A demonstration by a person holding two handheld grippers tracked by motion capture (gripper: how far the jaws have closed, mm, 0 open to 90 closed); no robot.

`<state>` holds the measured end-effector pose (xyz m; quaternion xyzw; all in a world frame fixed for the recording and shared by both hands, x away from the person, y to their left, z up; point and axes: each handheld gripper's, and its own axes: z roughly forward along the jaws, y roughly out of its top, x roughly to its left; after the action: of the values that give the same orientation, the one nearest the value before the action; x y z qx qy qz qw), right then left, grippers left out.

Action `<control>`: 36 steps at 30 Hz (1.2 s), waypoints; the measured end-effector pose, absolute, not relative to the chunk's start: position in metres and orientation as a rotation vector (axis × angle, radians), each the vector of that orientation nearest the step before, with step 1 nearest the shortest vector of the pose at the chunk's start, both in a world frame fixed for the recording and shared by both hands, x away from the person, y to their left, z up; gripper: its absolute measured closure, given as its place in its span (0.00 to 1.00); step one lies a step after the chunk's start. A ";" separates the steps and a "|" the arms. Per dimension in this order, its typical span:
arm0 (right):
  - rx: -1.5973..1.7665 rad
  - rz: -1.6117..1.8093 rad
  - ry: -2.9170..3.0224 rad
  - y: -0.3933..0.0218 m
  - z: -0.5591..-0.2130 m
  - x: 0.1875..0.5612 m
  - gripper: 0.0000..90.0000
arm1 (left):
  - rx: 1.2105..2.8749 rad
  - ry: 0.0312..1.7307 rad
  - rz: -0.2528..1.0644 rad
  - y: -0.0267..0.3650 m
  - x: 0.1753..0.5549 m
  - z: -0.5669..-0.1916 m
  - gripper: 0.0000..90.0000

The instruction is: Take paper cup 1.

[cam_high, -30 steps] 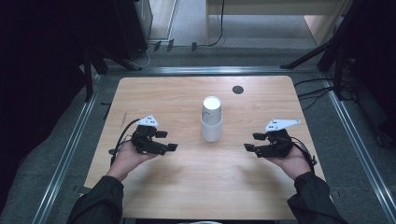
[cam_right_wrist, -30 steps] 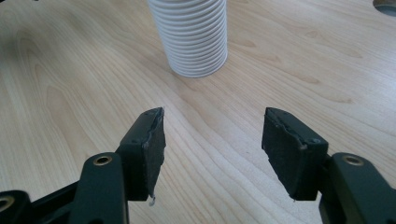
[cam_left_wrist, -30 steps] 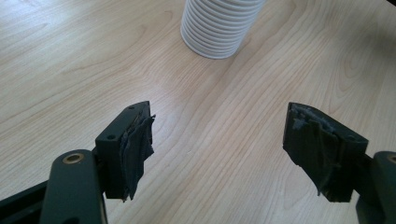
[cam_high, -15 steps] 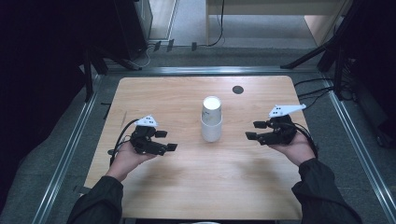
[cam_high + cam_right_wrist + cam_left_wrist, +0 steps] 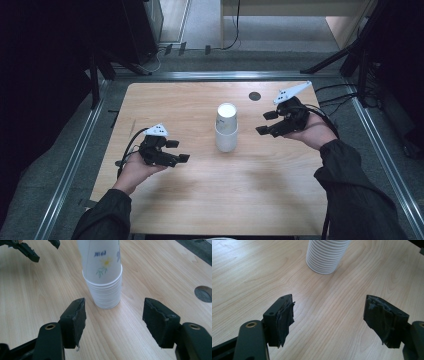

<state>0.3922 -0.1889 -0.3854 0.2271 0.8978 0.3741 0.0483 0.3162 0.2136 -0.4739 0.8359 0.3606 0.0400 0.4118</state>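
A stack of paper cups (image 5: 226, 128) is flanked on the tabletop (image 5: 200, 205) by the left claw (image 5: 181, 151) and right claw (image 5: 265, 123), both held wide and empty.

So the stack of cups (image 5: 226, 128) stood upside down pretty much mid-table (image 5: 200, 210), with a round hole (image 5: 254, 96) in the tabletop behind it and a bit to the right. My left gripper (image 5: 181, 151) sat left of the stack and nearer me, my right gripper (image 5: 266, 123) right of it, both well apart from it, jaws pointing inward at the cups.
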 end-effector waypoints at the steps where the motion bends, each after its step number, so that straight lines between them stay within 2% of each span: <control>1: 0.682 1.131 2.749 -0.186 -0.382 0.394 0.39 | 2.101 0.908 0.098 0.214 0.316 -0.474 0.27; 19: 0.493 0.875 2.898 -0.132 -0.348 0.426 0.33 | 2.099 0.900 0.094 0.215 0.317 -0.473 0.27; 36: 0.387 0.717 2.996 -0.080 -0.355 0.440 0.29 | 2.091 0.897 0.092 0.216 0.317 -0.472 0.27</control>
<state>0.4403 -0.0804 -0.3549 0.1247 0.9648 0.2308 0.0185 0.3169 0.2158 -0.4725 0.8339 0.3576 0.0366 0.4187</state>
